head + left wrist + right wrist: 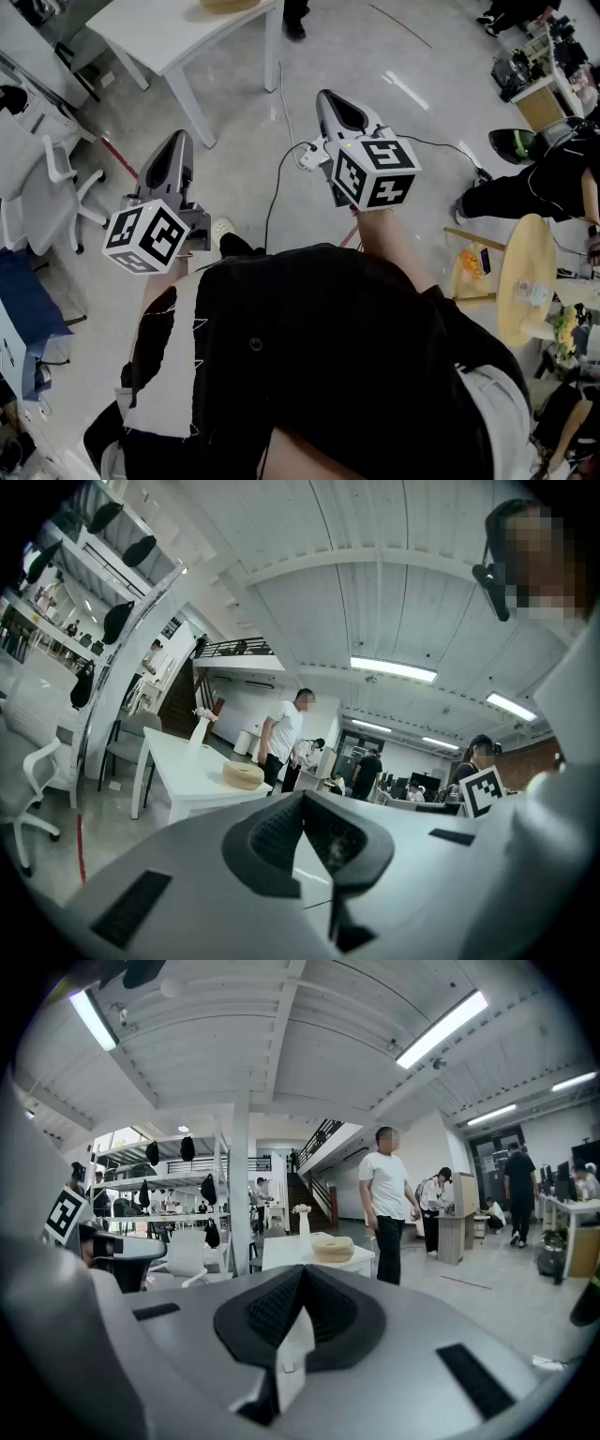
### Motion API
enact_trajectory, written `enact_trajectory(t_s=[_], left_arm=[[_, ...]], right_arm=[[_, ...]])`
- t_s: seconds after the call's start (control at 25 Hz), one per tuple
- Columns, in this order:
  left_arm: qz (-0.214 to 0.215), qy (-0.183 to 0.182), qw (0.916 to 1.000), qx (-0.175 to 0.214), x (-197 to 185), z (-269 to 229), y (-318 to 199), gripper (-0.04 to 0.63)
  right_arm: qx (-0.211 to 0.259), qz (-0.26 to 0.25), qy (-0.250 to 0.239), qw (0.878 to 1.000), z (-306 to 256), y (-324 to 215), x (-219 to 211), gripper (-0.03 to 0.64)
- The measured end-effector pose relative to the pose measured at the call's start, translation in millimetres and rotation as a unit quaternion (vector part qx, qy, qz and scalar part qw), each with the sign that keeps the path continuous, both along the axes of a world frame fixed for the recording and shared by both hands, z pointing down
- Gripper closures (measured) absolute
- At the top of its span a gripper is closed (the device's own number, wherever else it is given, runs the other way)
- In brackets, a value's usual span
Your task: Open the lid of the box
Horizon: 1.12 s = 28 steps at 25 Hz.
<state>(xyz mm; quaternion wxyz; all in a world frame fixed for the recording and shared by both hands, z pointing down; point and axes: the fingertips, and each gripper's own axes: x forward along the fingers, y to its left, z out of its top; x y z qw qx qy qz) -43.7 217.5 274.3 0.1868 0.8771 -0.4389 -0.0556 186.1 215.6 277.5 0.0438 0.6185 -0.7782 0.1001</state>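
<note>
A round tan box (pixel 243 774) with its lid on lies on a white table (pixel 192 778) some way ahead. It shows again as the tan box (pixel 333 1248) in the right gripper view, and its edge (pixel 230 5) is at the top of the head view. My left gripper (pixel 178 141) and right gripper (pixel 328 97) are held up in front of my body, well short of the table. The left gripper's (pixel 303 795) jaws meet with nothing between them. The right gripper's (pixel 302 1269) jaws are likewise pressed together and empty.
A white vase (pixel 303 1219) stands on the table beside the box. A person in a white shirt (pixel 386 1206) stands next to the table. A white office chair (pixel 52 183) is at the left, a cable (pixel 274 178) runs across the floor, and a round wooden stool (pixel 525 281) is at the right.
</note>
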Motion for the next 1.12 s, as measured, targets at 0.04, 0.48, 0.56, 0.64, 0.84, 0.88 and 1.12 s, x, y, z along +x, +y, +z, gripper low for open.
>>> enact_trajectory(t_s=[0.04, 0.48, 0.56, 0.64, 0.84, 0.88, 1.12], left_arm=[[0.001, 0.001, 1.0000, 0.001, -0.9, -0.9, -1.7, 0.586], [-0.003, 0.010, 0.9998, -0.015, -10.5, 11.3, -18.4, 0.585], [0.003, 0.017, 0.9998, -0.011, -11.2, 8.8, -30.0, 0.585], [0.015, 0.026, 0.9995, -0.010, -12.9, 6.9, -45.0, 0.585], [0.031, 0.019, 0.9992, -0.014, -29.8, 3.6, -91.4, 0.586], [0.035, 0.017, 0.9992, -0.014, -33.7, 2.5, -101.7, 0.586], [0.047, 0.012, 0.9987, -0.015, -67.4, 3.7, -162.5, 0.586]], right_arm=[[0.000, 0.000, -0.002, 1.000, -0.1, -1.0, -1.4, 0.617], [-0.014, 0.004, -0.021, 1.000, 13.1, -9.1, -5.3, 0.615], [-0.019, 0.001, -0.034, 0.999, 15.3, -19.9, -7.2, 0.615], [-0.021, 0.006, -0.061, 0.998, 16.1, -35.4, -10.8, 0.615], [-0.035, -0.003, -0.103, 0.994, 18.9, -81.5, -37.6, 0.617], [-0.037, -0.001, -0.096, 0.995, 19.2, -90.6, -42.2, 0.617], [-0.047, 0.026, -0.119, 0.991, 26.5, -140.9, -63.6, 0.615]])
